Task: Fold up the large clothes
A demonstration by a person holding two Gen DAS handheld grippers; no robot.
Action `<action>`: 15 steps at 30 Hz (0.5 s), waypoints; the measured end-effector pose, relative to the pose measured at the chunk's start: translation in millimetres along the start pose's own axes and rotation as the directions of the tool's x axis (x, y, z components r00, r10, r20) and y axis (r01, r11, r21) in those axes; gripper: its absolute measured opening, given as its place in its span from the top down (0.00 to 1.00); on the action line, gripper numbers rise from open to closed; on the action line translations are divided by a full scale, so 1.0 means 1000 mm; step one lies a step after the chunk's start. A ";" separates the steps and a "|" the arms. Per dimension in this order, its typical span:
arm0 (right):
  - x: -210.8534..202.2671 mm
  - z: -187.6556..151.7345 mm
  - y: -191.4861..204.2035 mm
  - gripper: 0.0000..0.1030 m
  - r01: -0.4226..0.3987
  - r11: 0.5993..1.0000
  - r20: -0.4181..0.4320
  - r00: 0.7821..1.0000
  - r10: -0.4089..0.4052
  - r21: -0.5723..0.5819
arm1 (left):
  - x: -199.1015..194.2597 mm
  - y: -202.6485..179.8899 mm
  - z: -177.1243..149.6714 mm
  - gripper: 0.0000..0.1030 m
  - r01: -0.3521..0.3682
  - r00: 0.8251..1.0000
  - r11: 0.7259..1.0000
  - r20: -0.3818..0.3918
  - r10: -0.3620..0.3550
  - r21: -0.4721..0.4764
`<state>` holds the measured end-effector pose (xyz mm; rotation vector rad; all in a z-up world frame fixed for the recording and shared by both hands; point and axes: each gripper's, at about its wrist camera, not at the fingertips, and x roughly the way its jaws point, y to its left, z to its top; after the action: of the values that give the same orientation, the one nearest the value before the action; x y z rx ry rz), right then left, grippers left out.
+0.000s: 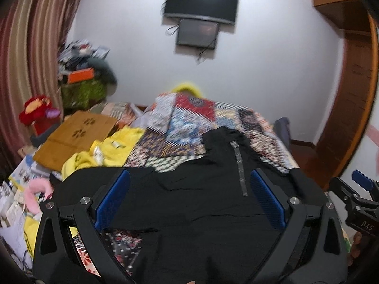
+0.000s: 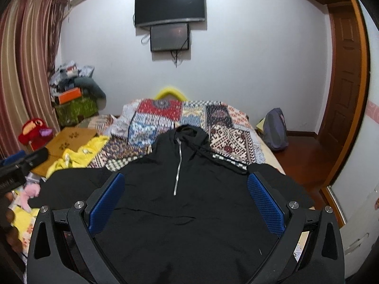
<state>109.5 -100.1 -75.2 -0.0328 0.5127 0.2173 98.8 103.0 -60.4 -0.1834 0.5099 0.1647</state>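
A large black hooded jacket with a silver half zip lies spread flat on a patchwork bedspread, hood towards the far wall. It also shows in the left wrist view. My right gripper is open above the jacket's lower front, its blue pads wide apart and empty. My left gripper is open over the jacket's left part, holding nothing. The right gripper shows at the right edge of the left wrist view.
A yellow garment and a brown cardboard sheet lie at the bed's left side. A red plush toy, boxes and striped curtains stand at the left. A grey backpack and a wooden door are at the right.
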 end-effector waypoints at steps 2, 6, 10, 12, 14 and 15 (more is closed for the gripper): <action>0.015 -0.002 0.000 0.00 -0.002 1.000 -0.036 0.999 0.001 -0.013 | 0.017 0.022 -0.001 0.01 -0.082 0.996 0.996 -0.024 0.081 -0.035; 0.046 -0.007 -0.003 0.00 -0.004 1.000 -0.104 0.995 0.001 -0.029 | 0.050 0.067 -0.010 0.02 -0.198 0.977 0.979 -0.093 0.192 -0.056; 0.079 -0.013 -0.007 0.00 -0.019 0.999 -0.194 0.981 0.011 -0.039 | 0.070 0.121 -0.030 0.02 -0.224 0.962 0.967 -0.185 0.199 -0.123; 0.094 -0.018 -0.009 0.00 -0.045 0.998 -0.251 0.968 0.032 -0.046 | 0.082 0.157 -0.044 0.02 -0.246 0.947 0.947 -0.259 0.189 -0.208; 0.107 -0.022 -0.009 0.00 -0.064 0.997 -0.296 0.954 0.047 -0.050 | 0.089 0.186 -0.057 0.02 -0.257 0.937 0.923 -0.309 0.165 -0.288; 0.111 -0.026 -0.010 0.00 -0.069 0.997 -0.320 0.946 0.050 -0.047 | 0.091 0.203 -0.064 0.02 -0.258 0.933 0.903 -0.331 0.141 -0.343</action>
<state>193.5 -90.3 -152.6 -0.1102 0.8309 0.2881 106.6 296.4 -187.7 -0.5449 0.7993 0.4463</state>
